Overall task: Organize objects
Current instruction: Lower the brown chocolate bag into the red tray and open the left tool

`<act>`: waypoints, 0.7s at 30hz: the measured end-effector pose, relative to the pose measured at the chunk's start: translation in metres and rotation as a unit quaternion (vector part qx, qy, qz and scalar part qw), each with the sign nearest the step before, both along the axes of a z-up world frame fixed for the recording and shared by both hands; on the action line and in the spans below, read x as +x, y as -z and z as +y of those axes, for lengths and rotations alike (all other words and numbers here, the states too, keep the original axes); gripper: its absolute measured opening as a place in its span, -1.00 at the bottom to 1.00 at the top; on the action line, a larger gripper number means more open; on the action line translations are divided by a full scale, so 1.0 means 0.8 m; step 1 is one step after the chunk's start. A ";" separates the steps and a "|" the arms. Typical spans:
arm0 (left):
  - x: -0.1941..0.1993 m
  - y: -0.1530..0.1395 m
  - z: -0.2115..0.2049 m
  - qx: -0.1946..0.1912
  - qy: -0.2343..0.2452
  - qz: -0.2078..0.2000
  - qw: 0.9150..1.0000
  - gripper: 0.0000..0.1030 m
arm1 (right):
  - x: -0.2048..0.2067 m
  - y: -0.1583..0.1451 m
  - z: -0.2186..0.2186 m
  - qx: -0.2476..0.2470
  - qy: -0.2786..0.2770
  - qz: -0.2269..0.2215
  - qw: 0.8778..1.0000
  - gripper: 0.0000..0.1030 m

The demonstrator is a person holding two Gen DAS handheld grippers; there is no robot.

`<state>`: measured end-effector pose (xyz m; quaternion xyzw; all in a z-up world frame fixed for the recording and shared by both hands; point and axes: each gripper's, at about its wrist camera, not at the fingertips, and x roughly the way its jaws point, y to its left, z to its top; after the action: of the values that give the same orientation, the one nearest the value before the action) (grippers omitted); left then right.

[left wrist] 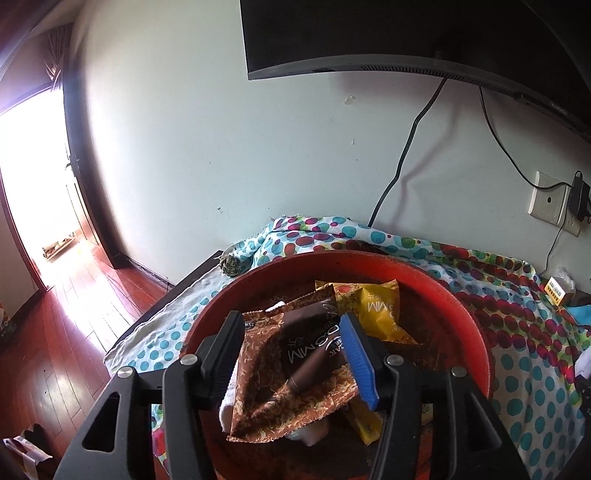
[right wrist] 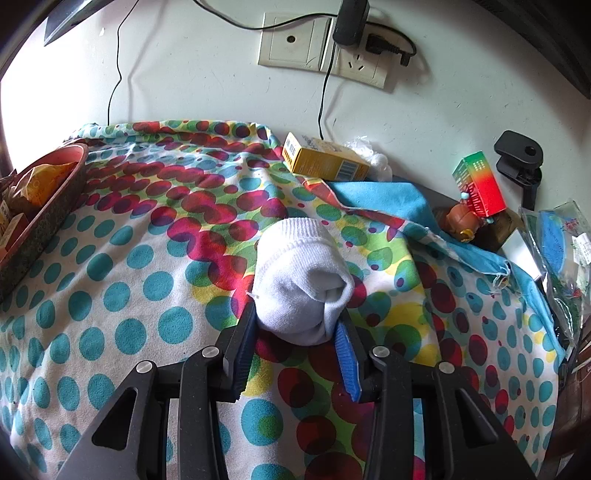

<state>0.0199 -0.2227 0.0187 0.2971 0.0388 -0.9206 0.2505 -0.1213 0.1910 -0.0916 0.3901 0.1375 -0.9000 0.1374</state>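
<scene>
A brown snack packet (left wrist: 295, 369) lies atop others in the red basin (left wrist: 436, 288); a rolled white sock (right wrist: 303, 280) rests on dotted cloth (right wrist: 122, 295).

A home room: wall-mounted television (left wrist: 424, 33) at 1 o'clock, wooden floor (left wrist: 55, 350) at 8 o'clock, polka-dot cloth (right wrist: 147, 258) over the desk.

Landmark: wall socket plate (right wrist: 291, 42), mounted on the white wall (left wrist: 207, 140).

- Black adapter (right wrist: 349, 18), plugged in just right of the plate.
- Thin black cables (right wrist: 323, 99), hanging from the plate down behind the desk.
- Dark monitor (left wrist: 406, 33), up and left of the plate.
- Black clamp (right wrist: 519, 158), on the wall, below and well right of the plate.
- Open doorway (left wrist: 33, 177) and red wooden floor (left wrist: 74, 325), far left of the plate.
</scene>
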 end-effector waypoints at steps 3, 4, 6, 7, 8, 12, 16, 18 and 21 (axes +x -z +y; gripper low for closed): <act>0.006 -0.008 -0.001 0.006 0.005 0.015 1.000 0.09 | 0.005 -0.005 -0.001 0.002 0.005 0.013 1.000 -0.26; 0.006 -0.009 -0.002 0.010 0.006 0.017 1.000 0.10 | 0.006 -0.006 0.000 0.001 0.006 0.018 1.000 -0.26; 0.009 -0.012 -0.007 0.020 0.007 0.024 0.999 0.11 | 0.010 -0.008 -0.002 0.003 0.007 0.024 1.000 -0.26; 0.009 -0.013 -0.009 0.024 0.006 0.027 0.999 0.12 | 0.010 -0.008 -0.002 0.003 0.005 0.024 1.000 -0.27; 0.010 -0.013 -0.013 0.030 0.006 0.029 0.999 0.12 | 0.010 -0.008 -0.004 0.006 0.005 0.024 1.000 -0.27; 0.015 -0.013 -0.029 0.061 0.006 0.037 0.997 0.12 | 0.013 -0.007 -0.009 0.012 0.003 0.027 1.000 -0.26; 0.023 -0.015 -0.045 0.094 0.009 0.050 0.994 0.12 | 0.016 -0.013 -0.015 0.004 -0.003 0.028 1.000 -0.27; 0.025 -0.015 -0.053 0.106 0.008 0.054 0.993 0.12 | 0.020 -0.026 -0.026 -0.004 -0.012 0.034 0.999 -0.26; 0.027 -0.013 -0.060 0.110 -0.003 0.052 0.993 0.12 | 0.029 -0.049 -0.050 -0.028 -0.044 0.039 0.998 -0.26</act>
<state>0.0412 -0.2706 0.0290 0.2745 0.1532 -0.9242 0.2167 -0.0981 0.1510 -0.0521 0.3441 0.1345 -0.9113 0.1818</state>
